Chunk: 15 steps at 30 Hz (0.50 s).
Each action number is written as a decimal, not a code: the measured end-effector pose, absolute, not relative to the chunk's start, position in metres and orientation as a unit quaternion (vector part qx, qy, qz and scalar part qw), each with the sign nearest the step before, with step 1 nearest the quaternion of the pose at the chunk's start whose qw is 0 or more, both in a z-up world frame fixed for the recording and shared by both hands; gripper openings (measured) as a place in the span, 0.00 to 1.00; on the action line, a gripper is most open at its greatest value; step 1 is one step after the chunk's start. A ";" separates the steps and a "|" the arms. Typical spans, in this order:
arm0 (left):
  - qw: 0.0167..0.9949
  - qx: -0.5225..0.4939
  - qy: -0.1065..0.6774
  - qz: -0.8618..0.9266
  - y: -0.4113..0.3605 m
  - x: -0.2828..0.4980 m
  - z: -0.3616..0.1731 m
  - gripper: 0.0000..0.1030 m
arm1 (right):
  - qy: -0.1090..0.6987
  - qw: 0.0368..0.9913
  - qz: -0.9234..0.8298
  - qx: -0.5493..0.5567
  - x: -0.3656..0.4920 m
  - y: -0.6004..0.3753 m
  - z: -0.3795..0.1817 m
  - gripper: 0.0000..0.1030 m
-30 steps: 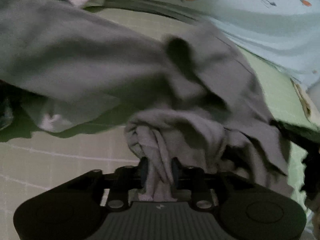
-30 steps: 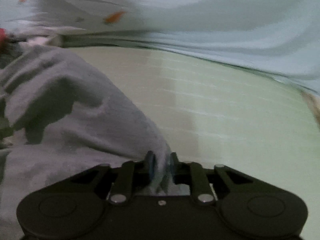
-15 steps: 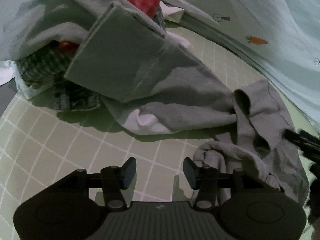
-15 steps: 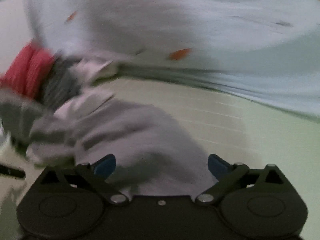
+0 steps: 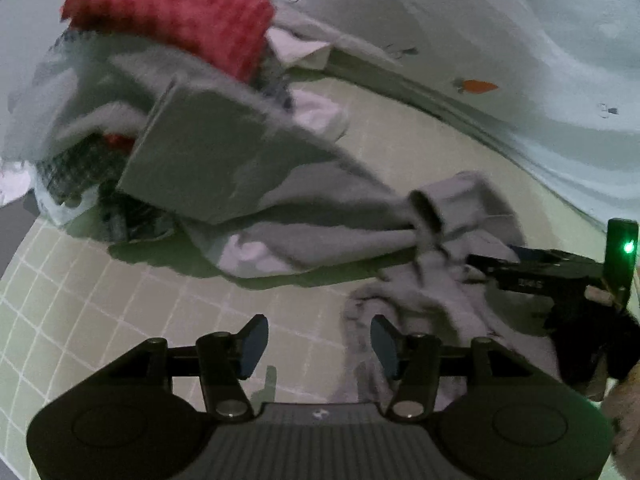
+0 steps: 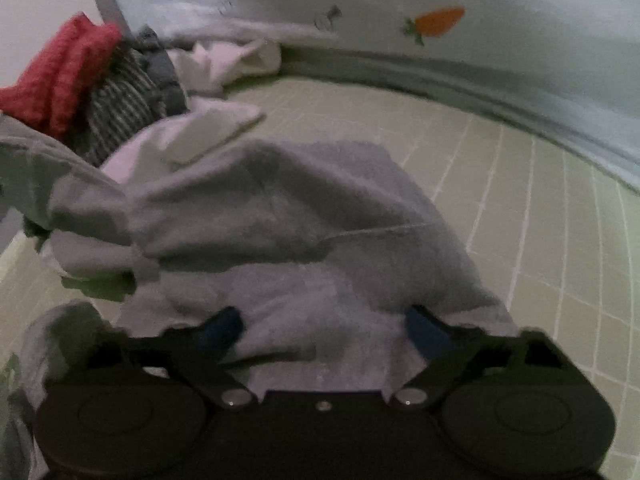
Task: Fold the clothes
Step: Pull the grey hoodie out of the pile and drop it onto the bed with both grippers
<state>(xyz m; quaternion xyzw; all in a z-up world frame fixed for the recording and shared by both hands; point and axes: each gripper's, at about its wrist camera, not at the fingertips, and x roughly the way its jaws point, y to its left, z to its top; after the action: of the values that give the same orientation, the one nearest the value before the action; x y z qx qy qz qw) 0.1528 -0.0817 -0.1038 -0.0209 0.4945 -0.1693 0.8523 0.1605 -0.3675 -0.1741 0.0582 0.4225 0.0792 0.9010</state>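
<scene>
A grey garment (image 5: 280, 196) lies crumpled on the green gridded mat (image 5: 100, 300), one flat part stretching up-left toward the clothes pile. It also fills the middle of the right wrist view (image 6: 288, 232). My left gripper (image 5: 318, 344) is open and empty just above the mat, its right finger beside a bunched edge of the garment. My right gripper (image 6: 324, 332) is open wide over the grey cloth, holding nothing. It also shows at the right edge of the left wrist view (image 5: 560, 276).
A pile of clothes with a red knit piece (image 5: 172, 12) on top, checked and striped items and white cloth sits at the back left. It also shows in the right wrist view (image 6: 60, 76). A pale blue sheet with carrot prints (image 6: 440, 22) runs along the back.
Both grippers were shut on the grey garment a second ago. Both have opened and let it drop onto the mat, then drawn back slightly.
</scene>
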 end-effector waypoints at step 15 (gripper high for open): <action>0.868 0.009 0.470 -0.161 -0.135 0.066 -0.073 0.55 | 0.365 0.899 -0.211 0.116 0.067 -0.484 -0.181 0.27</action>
<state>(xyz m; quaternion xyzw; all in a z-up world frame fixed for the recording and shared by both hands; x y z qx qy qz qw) 0.0663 -0.1351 -0.0728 0.0087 0.4701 -0.1607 0.8678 0.0669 -0.4841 -0.1811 0.1164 0.3650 -0.2107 0.8994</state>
